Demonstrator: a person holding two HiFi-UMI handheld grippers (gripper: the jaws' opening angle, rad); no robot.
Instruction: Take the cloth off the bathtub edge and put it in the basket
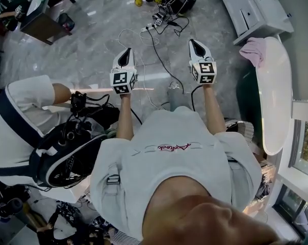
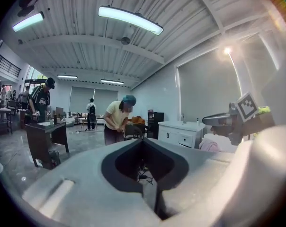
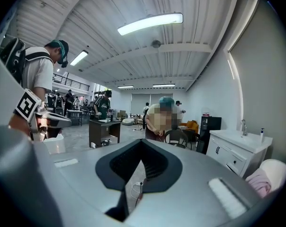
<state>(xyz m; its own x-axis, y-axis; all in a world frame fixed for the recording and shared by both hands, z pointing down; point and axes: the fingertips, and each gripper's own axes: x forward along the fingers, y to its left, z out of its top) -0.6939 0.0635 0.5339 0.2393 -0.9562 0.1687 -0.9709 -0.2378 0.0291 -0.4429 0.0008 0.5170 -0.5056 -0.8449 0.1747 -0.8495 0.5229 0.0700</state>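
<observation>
Pointing forward over the grey marble floor, the left hand-held gripper and the right hand-held gripper are held side by side, each with its jaws closed together on nothing. Just beyond them, cables are strewn across the floor. The pink cloth is draped over the end of the white bathtub, to the right of the right hand-held gripper and well apart from it. A white vanity cabinet is seen farther off.

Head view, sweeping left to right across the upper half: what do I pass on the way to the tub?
Dark table → left gripper → power strip with its cables → right gripper → pink cloth → white bathtub.
</observation>
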